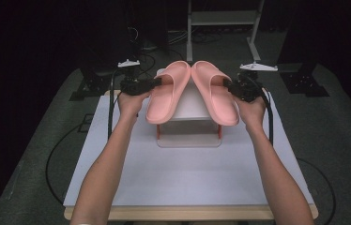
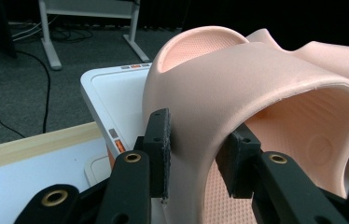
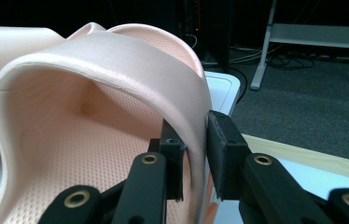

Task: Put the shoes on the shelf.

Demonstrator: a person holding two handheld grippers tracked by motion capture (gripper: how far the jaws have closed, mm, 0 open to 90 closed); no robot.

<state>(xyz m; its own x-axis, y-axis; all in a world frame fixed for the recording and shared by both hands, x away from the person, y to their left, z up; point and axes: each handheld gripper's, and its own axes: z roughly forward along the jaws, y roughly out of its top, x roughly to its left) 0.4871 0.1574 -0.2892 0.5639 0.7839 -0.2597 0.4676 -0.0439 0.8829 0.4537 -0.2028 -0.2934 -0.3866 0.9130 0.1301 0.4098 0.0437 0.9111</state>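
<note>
1. Looking down from the high view, two pink slippers are seen propped toe to toe on a white box (image 1: 190, 123) in the middle of the worktop (image 1: 187, 178). The left slipper (image 1: 168, 91) is held at its outer strap edge by the left claw (image 1: 157, 83), the right slipper (image 1: 215, 91) likewise by the right claw (image 1: 230, 86).

2. In the left gripper view, the left claw (image 2: 199, 158) is clamped on the strap wall of the left slipper (image 2: 256, 79), one pad outside and one inside; the wall is pinched slightly. The box (image 2: 112, 100) lies beneath.

3. In the right gripper view, the right claw (image 3: 196, 158) is closed on the thin strap edge of the right slipper (image 3: 116, 60), which is gripped between the pads.

4. The slippers are judged to be light, soft foam: flexible, not fragile, mildly grippy thanks to the textured footbed. The strap side is the sensible place to be taken, since it fits between the pads, though sagging or twisting can be expected when lifted.
</note>
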